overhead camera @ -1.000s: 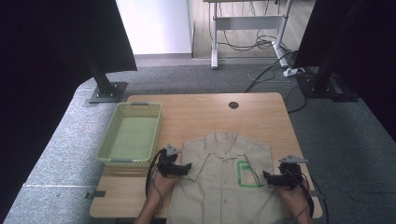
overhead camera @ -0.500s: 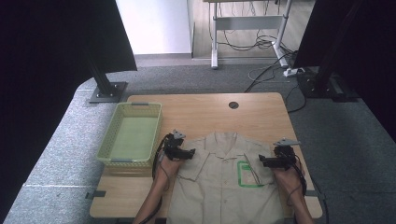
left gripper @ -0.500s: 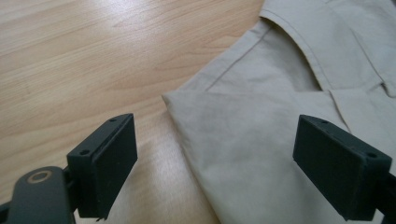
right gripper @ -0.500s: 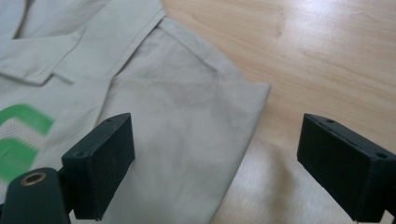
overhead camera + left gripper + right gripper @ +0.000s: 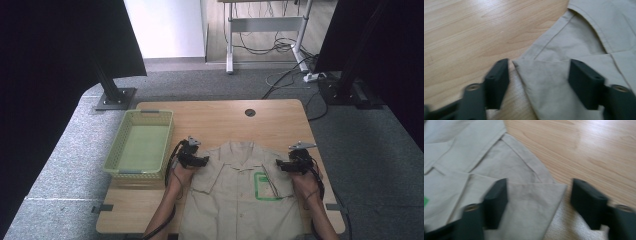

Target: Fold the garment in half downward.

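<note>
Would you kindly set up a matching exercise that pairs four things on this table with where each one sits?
1. pale green plastic basket
2. beige short-sleeved shirt
3. green-outlined chest pocket
4. round dark hole

A. far part of the wooden tabletop
B. sewn on the shirt front
C. table's left side
D. spread flat at the near edge

Pairs: 1-C, 2-D, 3-B, 4-A

The shirt (image 5: 240, 195) lies on the table (image 5: 220, 117) between left gripper (image 5: 196, 161) and right gripper (image 5: 289, 166); the basket (image 5: 141, 145) sits left of the left gripper
</note>
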`<action>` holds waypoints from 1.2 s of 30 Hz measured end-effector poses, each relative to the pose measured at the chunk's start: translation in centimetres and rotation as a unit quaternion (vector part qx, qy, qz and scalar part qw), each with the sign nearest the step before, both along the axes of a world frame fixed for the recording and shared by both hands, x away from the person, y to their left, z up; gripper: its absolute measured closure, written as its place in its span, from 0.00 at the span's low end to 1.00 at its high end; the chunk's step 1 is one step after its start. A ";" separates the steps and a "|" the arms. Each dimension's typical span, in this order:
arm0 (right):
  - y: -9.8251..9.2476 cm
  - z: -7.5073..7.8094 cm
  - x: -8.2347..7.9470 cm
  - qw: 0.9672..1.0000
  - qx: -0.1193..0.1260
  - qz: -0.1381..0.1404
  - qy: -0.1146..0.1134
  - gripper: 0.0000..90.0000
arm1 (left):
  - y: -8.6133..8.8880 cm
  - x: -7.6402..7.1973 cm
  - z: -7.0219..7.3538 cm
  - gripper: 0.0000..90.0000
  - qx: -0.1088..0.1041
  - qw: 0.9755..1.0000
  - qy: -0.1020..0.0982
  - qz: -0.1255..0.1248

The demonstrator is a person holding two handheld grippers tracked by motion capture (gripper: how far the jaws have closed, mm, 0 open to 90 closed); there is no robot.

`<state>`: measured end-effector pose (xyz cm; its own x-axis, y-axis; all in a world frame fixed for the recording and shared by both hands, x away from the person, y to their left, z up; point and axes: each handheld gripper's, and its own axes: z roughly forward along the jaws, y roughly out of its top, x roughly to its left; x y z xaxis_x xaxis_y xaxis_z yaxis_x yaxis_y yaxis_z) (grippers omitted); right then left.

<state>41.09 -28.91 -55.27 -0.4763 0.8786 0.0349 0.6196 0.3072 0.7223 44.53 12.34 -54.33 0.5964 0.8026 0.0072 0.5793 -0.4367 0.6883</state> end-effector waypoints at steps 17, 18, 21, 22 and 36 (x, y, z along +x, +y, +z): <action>0.8 2.8 1.2 1.000 -0.006 0.011 -0.012 0.97 | -0.5 1.5 3.5 0.98 -0.055 0.998 -0.024 -0.015; 0.8 2.8 1.2 1.000 -0.006 0.011 -0.012 0.97 | -0.5 1.5 3.5 0.98 -0.055 0.998 -0.024 -0.015; 0.9 4.6 2.3 0.999 -0.007 0.004 -0.044 0.97 | -0.9 2.7 6.5 0.98 -0.057 0.996 -0.063 -0.018; 0.9 5.3 2.5 0.998 -0.006 0.001 -0.055 0.97 | -0.8 2.9 7.4 0.98 -0.062 0.995 -0.073 -0.019; -0.5 11.5 -3.7 0.976 0.022 0.022 -0.216 0.97 | 2.5 -4.4 9.3 0.98 -0.126 0.975 -0.170 -0.074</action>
